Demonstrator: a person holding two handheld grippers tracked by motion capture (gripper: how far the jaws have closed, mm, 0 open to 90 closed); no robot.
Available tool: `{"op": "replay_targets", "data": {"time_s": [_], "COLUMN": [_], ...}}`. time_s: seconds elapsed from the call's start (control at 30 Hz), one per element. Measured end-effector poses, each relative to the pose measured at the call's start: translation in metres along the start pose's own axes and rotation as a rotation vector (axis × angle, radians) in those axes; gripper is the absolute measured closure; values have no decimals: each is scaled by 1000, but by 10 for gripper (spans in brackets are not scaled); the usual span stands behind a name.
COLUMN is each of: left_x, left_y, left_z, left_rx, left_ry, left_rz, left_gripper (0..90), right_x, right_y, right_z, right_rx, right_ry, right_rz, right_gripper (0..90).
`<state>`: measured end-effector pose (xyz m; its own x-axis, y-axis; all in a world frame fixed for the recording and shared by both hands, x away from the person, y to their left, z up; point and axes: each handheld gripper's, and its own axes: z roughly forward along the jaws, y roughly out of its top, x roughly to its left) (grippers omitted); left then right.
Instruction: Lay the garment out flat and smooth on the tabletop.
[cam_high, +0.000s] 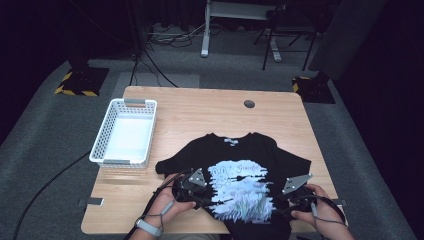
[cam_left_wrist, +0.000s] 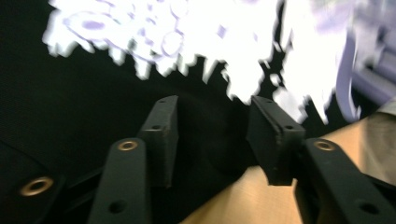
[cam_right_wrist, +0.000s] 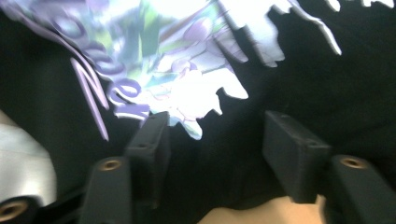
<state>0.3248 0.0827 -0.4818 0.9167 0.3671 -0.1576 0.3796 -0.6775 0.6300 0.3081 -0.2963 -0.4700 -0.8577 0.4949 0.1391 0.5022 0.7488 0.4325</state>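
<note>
A black T-shirt (cam_high: 235, 150) with a pale blue and white print lies spread flat, front up, on the wooden table (cam_high: 200, 115), collar toward the far side. My left gripper (cam_high: 206, 201) is at the shirt's lower left edge and my right gripper (cam_high: 286, 209) at its lower right edge, each held in a hand. In the left gripper view the left gripper (cam_left_wrist: 212, 112) has its jaws apart, low over the black cloth (cam_left_wrist: 70, 102) beside bare wood (cam_left_wrist: 243, 200). In the right gripper view the right gripper (cam_right_wrist: 217, 126) also has its jaws apart, straddling the cloth (cam_right_wrist: 327, 79) near its hem.
A white plastic basket (cam_high: 150, 131) stands at the table's left side, nothing in it. A round cable hole (cam_high: 249, 104) sits near the far edge. Grey carpet, cables and stand legs lie beyond the table.
</note>
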Motion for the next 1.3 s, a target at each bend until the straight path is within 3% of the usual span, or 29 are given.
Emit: {"op": "replay_targets", "data": {"time_s": [0.07, 0.17, 0.2, 0.23, 0.3, 0.4, 0.47, 0.53, 0.6, 0.67, 0.7, 0.77, 0.8, 0.83, 0.9, 0.93, 1.03, 1.17, 1.23, 1.3], "left_x": [5, 22, 22, 34, 46, 64, 78, 87, 90, 89, 87, 82, 79, 76, 64, 64, 42, 19, 27, 59], "left_y": [-1, -1, -1, -1, 0, 5, 8, 10, 12, 14, 15, 15, 15, 16, 17, 17, 21, 34, 48, 73], "left_z": [-6, -14, -14, -17, -18, -15, -6, 4, 8, 9, 9, 9, 8, 7, 0, 0, -22, -58, -72, -82], "left_rx": [-52, -89, -89, -100, -120, -102, -50, -26, -51, -53, -65, -62, -57, -60, -112, -112, -191, -262, -301, -325], "left_ry": [62, 202, 202, 302, 364, 439, 463, 448, 431, 421, 402, 382, 373, 371, 378, 378, 400, 457, 484, 559], "left_rz": [-42, -116, -116, -163, -202, -247, -265, -290, -296, -275, -253, -224, -219, -205, -183, -183, -126, -38, -19, -24], "left_gripper": [422, 364, 349, 338, 338, 340, 336, 335, 324, 358, 459, 689, 795, 812, 825, 826, 827, 828, 829, 825], "right_x": [-2, -17, -25, -34, -55, -84, -100, -116, -127, -134, -135, -131, -128, -123, -109, -109, -79, -46, -44, -59], "right_y": [-3, 1, 3, 5, 9, 18, 28, 38, 47, 52, 52, 53, 53, 54, 53, 53, 49, 43, 48, 68], "right_z": [-8, -18, -20, -21, -20, -14, -7, 2, 13, 24, 28, 23, 21, 19, 14, 14, -9, -53, -74, -92], "right_rx": [-72, -215, -251, -280, -316, -313, -294, -279, -251, -211, -232, -234, -213, -185, -159, -159, -238, -340, -390, -445], "right_ry": [-23, -130, -158, -189, -258, -296, -328, -331, -337, -316, -314, -280, -259, -251, -312, -312, -396, -442, -443, -480], "right_rz": [30, 80, 96, 116, 162, 222, 232, 246, 259, 252, 251, 220, 202, 178, 111, 111, 22, -51, -61, -42], "right_gripper": [390, 321, 315, 295, 266, 259, 240, 221, 211, 214, 234, 587, 711, 804, 833, 833, 837, 837, 840, 839]}}
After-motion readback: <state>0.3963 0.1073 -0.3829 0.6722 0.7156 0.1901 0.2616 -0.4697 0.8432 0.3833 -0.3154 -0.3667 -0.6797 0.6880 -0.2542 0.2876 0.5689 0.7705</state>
